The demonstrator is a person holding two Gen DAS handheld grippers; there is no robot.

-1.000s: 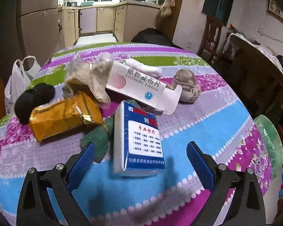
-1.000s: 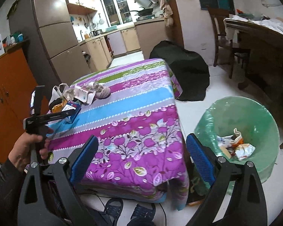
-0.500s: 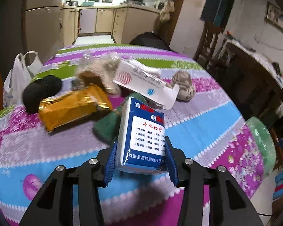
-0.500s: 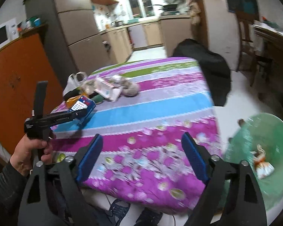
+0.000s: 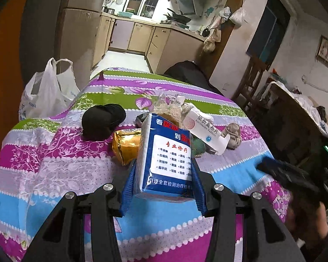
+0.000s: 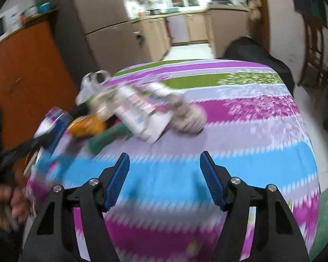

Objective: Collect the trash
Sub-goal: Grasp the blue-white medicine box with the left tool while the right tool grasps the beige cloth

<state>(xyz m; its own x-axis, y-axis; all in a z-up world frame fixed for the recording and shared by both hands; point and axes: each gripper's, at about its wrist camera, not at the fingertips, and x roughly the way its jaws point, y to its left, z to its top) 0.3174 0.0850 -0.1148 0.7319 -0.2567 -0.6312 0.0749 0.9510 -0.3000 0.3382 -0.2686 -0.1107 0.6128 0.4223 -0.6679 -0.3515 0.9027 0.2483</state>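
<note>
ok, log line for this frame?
left gripper: shut on blue box, lifted | right gripper: open, empty, above table | remaining trash pile: on table

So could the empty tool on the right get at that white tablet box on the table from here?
Probably yes. The right tool is open over bare tablecloth, and the white tablet box lies ahead on top of the pile, nothing between. The view is blurred, so I can't be sure.

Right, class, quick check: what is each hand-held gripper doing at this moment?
Left hand-held gripper: closed on the blue and white packet, lifted above the table.
Right hand-held gripper: open, holding nothing, above the striped tablecloth.
</note>
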